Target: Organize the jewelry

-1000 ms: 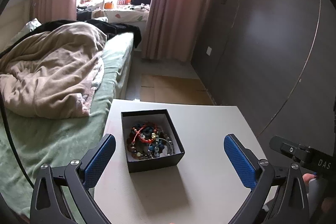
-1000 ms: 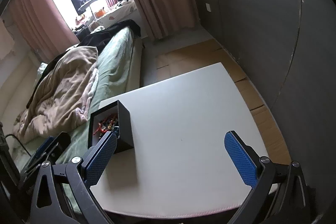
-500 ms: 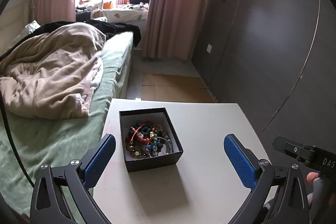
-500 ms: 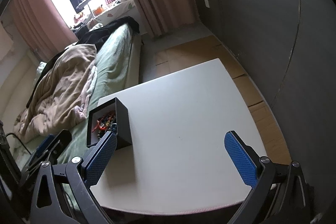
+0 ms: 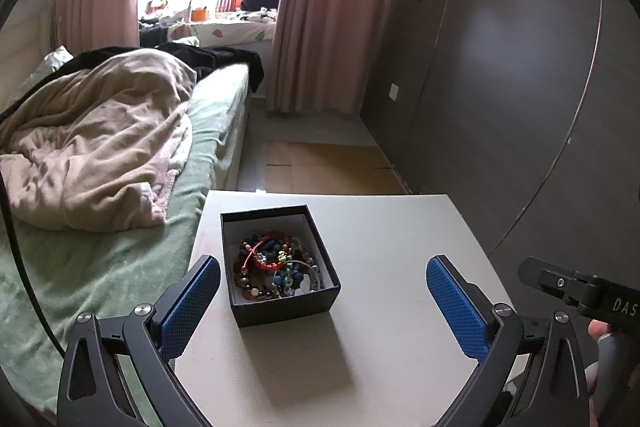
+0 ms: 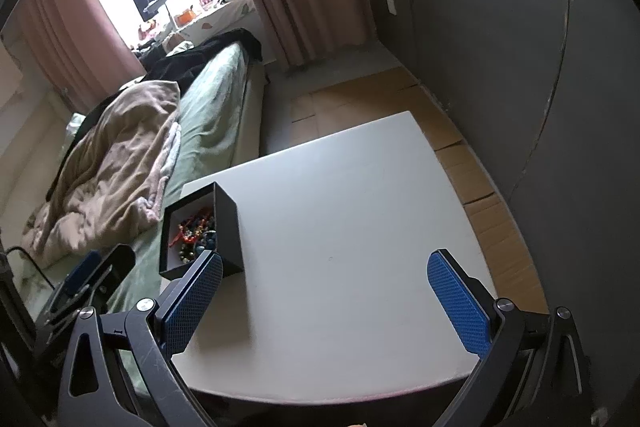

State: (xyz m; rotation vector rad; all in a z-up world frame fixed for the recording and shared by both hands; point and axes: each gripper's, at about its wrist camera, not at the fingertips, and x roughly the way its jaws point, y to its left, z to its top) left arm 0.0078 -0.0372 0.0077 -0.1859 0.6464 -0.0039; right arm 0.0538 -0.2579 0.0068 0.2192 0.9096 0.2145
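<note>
A small black open box [image 5: 288, 303] stands on the white table [image 5: 392, 251], near its left edge. It holds a tangle of beaded bracelets [image 5: 276, 263], red, blue and brown. My left gripper [image 5: 320, 303] is open and empty, above the table's near side, with the box between its jaws but farther off. The right wrist view shows the box [image 6: 226, 223] at the left, with the bracelets [image 6: 196, 231] inside. My right gripper [image 6: 324, 303] is open and empty over the table [image 6: 360, 227], right of the box. The left gripper [image 6: 86, 277] shows there at the lower left.
A bed [image 5: 100, 235] with a green sheet and a beige blanket [image 5: 92, 147] runs along the table's left side. A dark wall panel [image 5: 500, 87] stands to the right. Cardboard sheets [image 5: 328, 167] lie on the floor beyond the table.
Both grippers have drawn back and risen a little, so the box and table look slightly farther off. Both stay open. The box has not moved.
</note>
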